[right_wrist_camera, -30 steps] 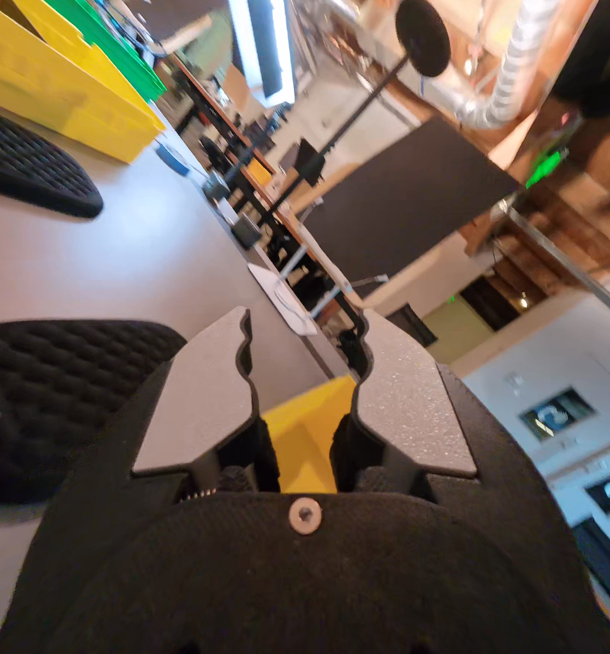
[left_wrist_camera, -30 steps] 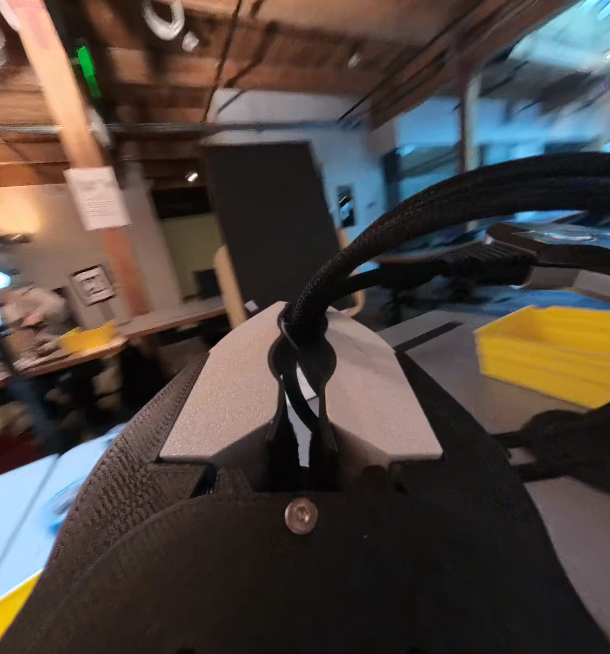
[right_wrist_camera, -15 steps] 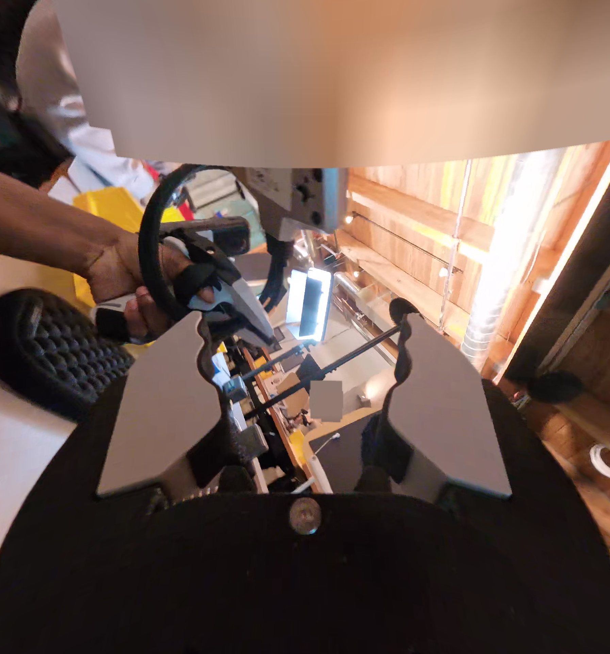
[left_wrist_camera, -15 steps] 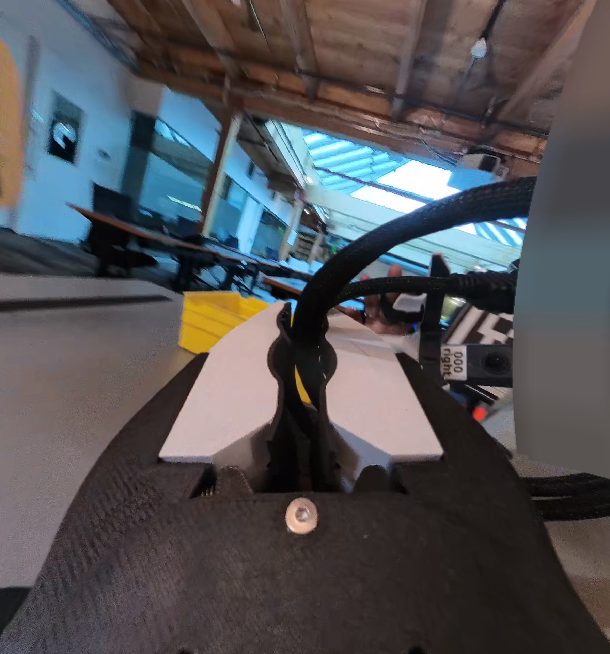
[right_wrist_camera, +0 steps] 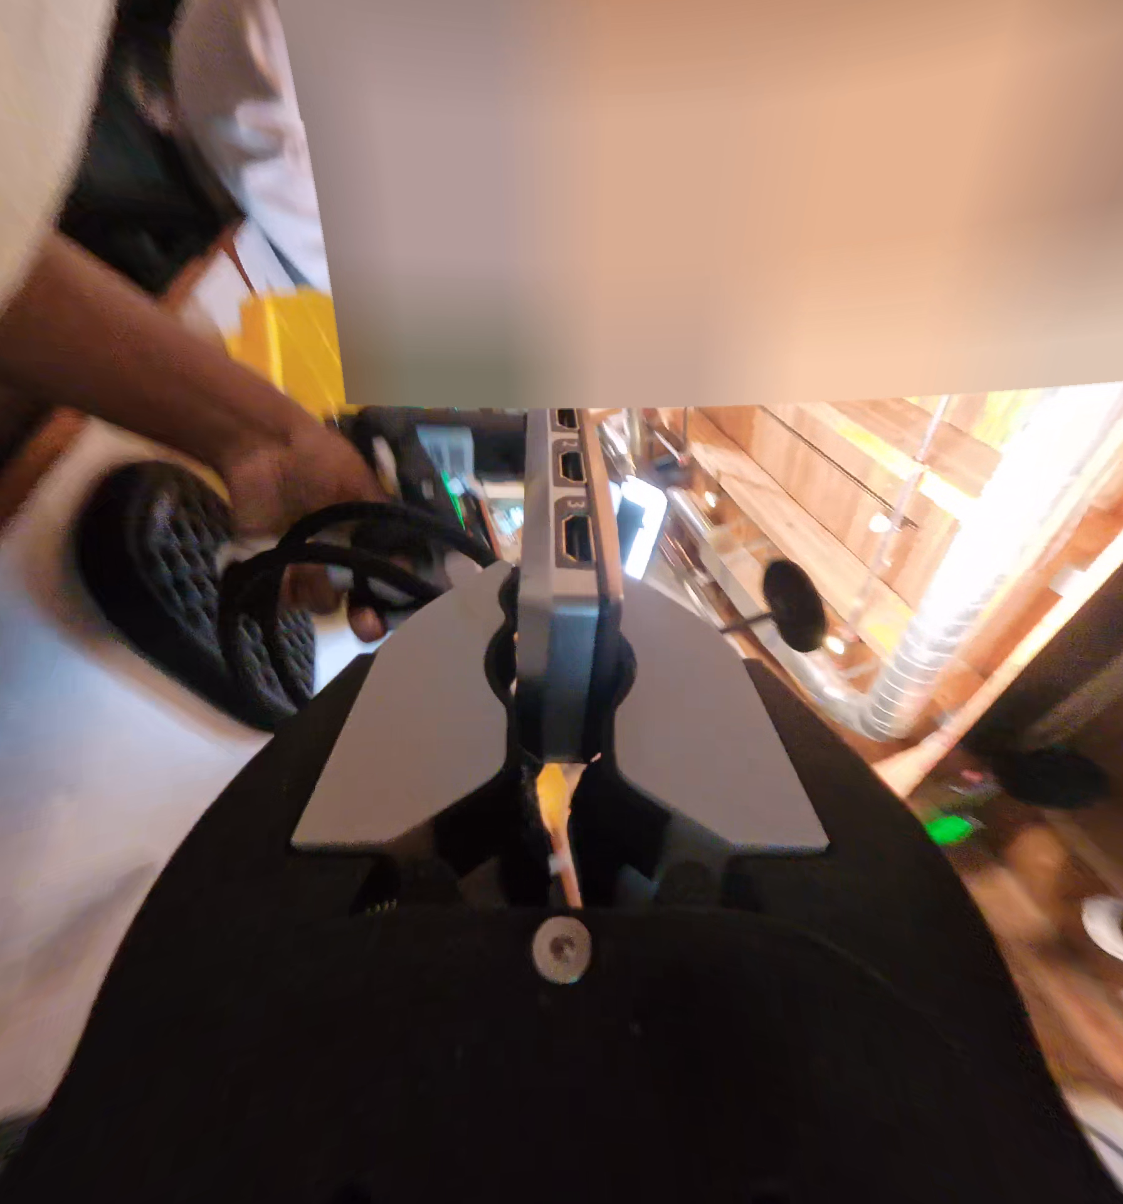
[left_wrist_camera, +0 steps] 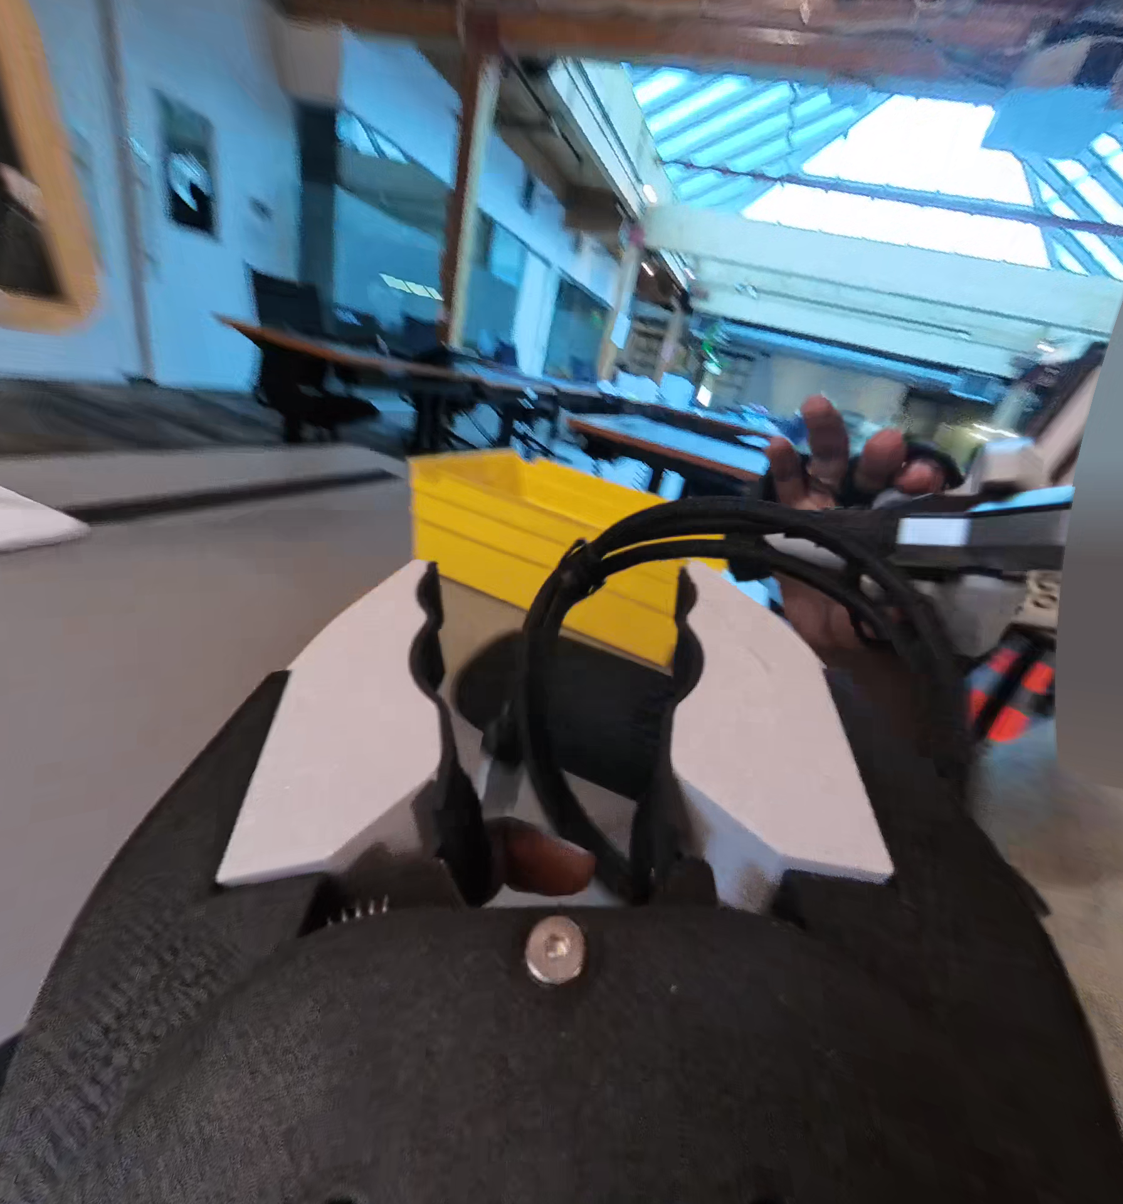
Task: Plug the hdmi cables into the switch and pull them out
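Left gripper is spread wide, the black hdmi cables looping loose between its fingers. At 2 o'clock, the right gripper is clamped on the slim grey switch, ports facing out, above the grey bench.

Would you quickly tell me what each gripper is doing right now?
Left gripper: open, cable loose between its fingers.
Right gripper: shut on the switch.
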`<state>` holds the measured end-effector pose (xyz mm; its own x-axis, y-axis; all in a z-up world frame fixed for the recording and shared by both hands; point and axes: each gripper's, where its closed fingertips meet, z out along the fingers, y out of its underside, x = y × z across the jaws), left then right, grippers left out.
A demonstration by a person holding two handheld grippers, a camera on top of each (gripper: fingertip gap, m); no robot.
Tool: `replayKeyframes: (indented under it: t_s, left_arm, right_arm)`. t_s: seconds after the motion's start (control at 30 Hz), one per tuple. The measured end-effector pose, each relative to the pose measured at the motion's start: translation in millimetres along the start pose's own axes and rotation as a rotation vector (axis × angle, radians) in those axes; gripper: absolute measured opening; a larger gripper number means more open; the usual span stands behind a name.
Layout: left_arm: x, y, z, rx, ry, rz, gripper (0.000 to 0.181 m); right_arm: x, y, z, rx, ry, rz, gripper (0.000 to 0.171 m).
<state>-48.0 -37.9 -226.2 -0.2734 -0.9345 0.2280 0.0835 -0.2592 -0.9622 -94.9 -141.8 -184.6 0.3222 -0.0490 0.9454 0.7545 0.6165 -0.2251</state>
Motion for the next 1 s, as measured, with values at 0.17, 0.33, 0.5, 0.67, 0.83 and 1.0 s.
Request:
replayKeyframes:
  t_s: [0.17,0.33,0.5,0.67,0.83,1.0]
  left_arm:
    - [-35,-56,-64,0.152,-0.303,0.224,0.072]
    - [-52,-86,-117,0.174,-0.582,0.411,0.068]
    - [-49,-109,-150,0.240,-0.711,0.501,0.060]
    - [-54,-118,-185,0.202,-0.864,0.589,0.057]
    - [-59,-124,-218,0.169,-0.998,0.629,0.057]
    - [-71,-117,-241,0.044,-1.091,0.624,0.054]
  right_arm:
    - [17,58,-8,-0.401,0.082,-0.418,0.022]
    - [-2,129,-9,-0.721,0.016,-0.695,0.022]
    - [-66,184,-20,-0.924,-0.207,-0.511,0.023]
    - [-91,193,-23,-0.978,-0.362,-0.357,0.024]
    - [-124,190,-35,-0.998,-0.592,-0.217,0.027]
    - [-137,177,-45,-0.974,-0.708,0.006,0.041]
